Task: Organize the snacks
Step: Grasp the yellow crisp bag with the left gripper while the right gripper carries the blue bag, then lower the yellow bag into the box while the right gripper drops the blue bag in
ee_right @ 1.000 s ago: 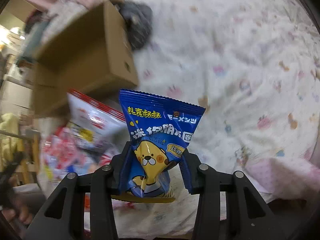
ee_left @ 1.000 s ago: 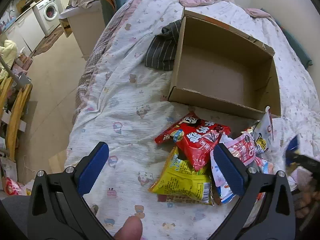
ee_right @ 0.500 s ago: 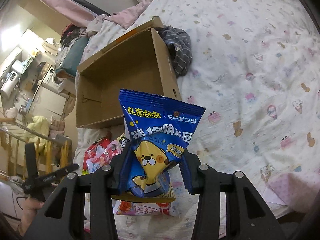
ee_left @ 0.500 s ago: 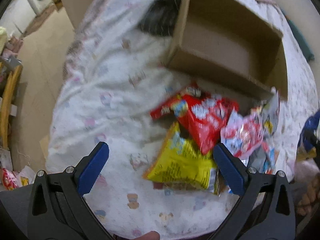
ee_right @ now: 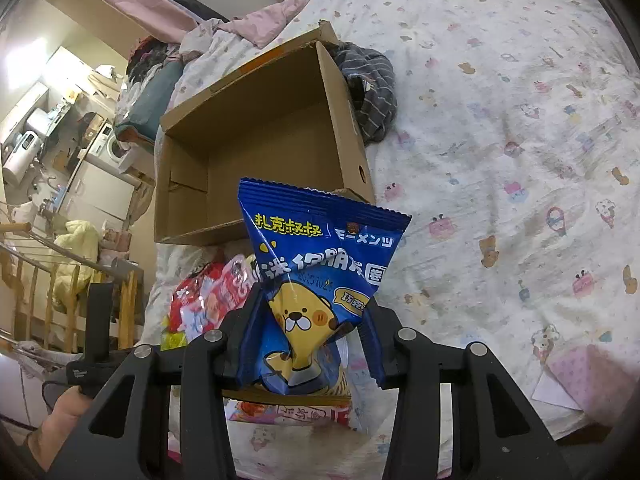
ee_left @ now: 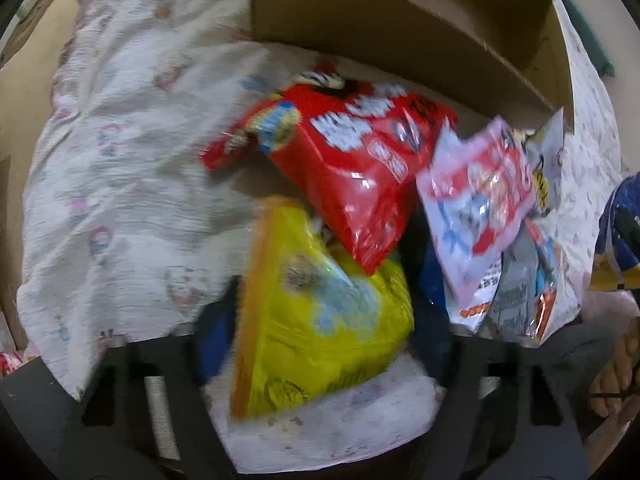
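My right gripper (ee_right: 310,328) is shut on a blue snack bag with a yellow bear (ee_right: 316,272) and holds it up above the bed, in front of the open cardboard box (ee_right: 256,140). The same blue bag shows at the right edge of the left wrist view (ee_left: 618,232). My left gripper (ee_left: 320,344) has its jaws on either side of a yellow snack bag (ee_left: 316,312); motion blur hides whether they press it. A red bag (ee_left: 352,160) and a pink-white bag (ee_left: 480,200) lie just beyond, near the box (ee_left: 400,20).
A striped grey garment (ee_right: 372,92) lies behind the box on the patterned bedsheet (ee_right: 520,160). The bed's left edge drops to the floor (ee_left: 24,80). A wooden rack (ee_right: 40,280) and a washing machine (ee_right: 112,148) stand at the left.
My left gripper has dropped down to the snack pile and its jaws have narrowed around the yellow bag. My right gripper still holds the blue bag, now facing the box.
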The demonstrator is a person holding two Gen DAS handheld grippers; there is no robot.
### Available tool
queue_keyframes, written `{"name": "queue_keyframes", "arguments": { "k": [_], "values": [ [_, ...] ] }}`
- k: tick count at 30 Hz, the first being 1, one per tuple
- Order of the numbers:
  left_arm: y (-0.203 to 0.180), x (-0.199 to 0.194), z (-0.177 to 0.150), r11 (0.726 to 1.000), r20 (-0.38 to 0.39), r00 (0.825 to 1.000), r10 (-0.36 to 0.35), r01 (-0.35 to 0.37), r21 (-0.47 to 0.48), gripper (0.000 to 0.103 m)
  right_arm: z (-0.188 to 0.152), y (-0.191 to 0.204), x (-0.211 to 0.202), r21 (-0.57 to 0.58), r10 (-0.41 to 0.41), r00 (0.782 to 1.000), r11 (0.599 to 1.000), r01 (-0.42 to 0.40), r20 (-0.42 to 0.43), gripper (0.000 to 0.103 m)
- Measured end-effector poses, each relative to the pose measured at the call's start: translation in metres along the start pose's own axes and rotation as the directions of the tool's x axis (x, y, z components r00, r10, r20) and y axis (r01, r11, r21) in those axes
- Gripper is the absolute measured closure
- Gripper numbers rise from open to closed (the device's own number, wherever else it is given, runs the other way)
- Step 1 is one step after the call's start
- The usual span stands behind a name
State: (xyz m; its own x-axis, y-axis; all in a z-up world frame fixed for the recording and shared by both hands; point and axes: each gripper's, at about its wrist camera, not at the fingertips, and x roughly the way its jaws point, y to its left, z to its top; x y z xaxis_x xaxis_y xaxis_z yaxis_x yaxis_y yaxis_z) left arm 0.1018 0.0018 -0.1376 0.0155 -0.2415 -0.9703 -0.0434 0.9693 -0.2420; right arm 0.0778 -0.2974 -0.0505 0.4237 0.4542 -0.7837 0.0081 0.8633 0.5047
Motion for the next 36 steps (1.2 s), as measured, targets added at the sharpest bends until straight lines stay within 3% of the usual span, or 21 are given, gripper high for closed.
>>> {"name": "queue_keyframes", "arguments": {
  "k": [7, 12, 16, 18, 23, 36],
  "values": [
    [-0.002, -0.009, -0.013, 1.0, 0.008, 1.0, -0.007, 0.007, 0.019, 0.05, -0.001, -0.002, -0.002, 0.0, 0.0, 1.0, 1.0, 0.0, 0.002, 0.057],
    [0.004, -0.038, -0.039, 1.0, 0.049, 0.999, -0.019, 0.019, 0.011, 0.05, 0.0, -0.002, -0.004, -0.001, 0.023, 1.0, 1.0, -0.023, 0.006, 0.057],
    [0.008, -0.07, -0.05, 1.0, 0.137, 0.991, -0.009, 0.009, 0.002, 0.05, 0.0, 0.001, -0.01, -0.009, 0.069, 0.997, 0.998, -0.069, 0.021, 0.057],
    [0.011, -0.091, -0.055, 1.0, 0.214, 0.977, -0.009, 0.012, -0.013, 0.05, 0.0, 0.003, -0.015, -0.016, 0.095, 0.995, 0.995, -0.095, 0.036, 0.057],
    [0.015, -0.129, -0.039, 0.999, 0.332, 0.943, 0.003, 0.008, -0.031, 0.05, 0.004, 0.01, -0.033, -0.037, 0.145, 0.986, 0.989, -0.142, 0.078, 0.057],
    [-0.032, -0.16, 0.027, 0.998, 0.418, 0.909, 0.009, -0.034, 0.052, 0.05, 0.052, 0.04, -0.049, -0.104, 0.157, 0.981, 0.984, -0.146, 0.114, 0.057]
  ]
}}
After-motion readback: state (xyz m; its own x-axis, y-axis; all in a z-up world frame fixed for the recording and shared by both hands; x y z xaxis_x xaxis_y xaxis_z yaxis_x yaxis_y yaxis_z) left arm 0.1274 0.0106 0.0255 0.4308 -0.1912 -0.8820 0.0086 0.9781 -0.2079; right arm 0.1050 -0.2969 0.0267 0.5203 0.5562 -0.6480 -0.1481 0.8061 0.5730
